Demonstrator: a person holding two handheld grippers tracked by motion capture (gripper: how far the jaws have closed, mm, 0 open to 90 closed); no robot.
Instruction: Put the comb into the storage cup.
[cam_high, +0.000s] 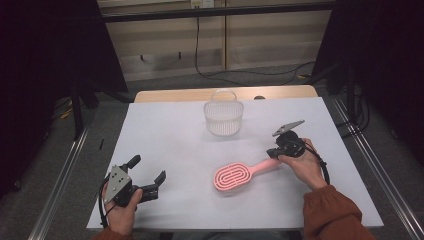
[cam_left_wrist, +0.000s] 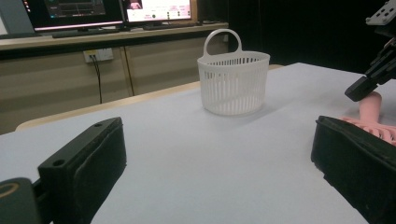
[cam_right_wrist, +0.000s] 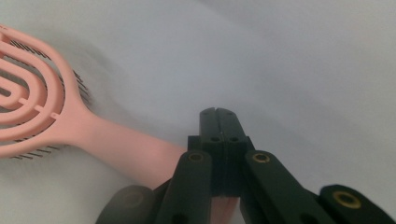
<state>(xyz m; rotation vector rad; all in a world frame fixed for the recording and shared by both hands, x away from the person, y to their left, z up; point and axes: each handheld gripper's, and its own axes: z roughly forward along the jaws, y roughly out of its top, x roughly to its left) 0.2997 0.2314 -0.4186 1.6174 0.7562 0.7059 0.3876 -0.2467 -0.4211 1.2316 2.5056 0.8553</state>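
Right tool (cam_high: 274, 151): jaws pressed together at the handle end of the pink hairbrush (cam_high: 239, 174); the right gripper view shows them meeting with the handle just beside and under them, so whether they pinch it I cannot tell.
Left tool (cam_high: 148, 171): jaws spread wide, holding nothing, resting near the left front of the worktop (cam_high: 165, 130).
Hairbrush: lies flat near the right front, oval head toward the middle, handle pointing right and far toward the right tool.
Basket (cam_high: 223, 116): white, slotted, upright with its loop handle up, at the far middle, well apart from the brush.
Step in hand: likely securing the brush by its handle.
Next move: probably confirm a firm hold on the handle, lift it level, then carry it far and left over the basket rim.
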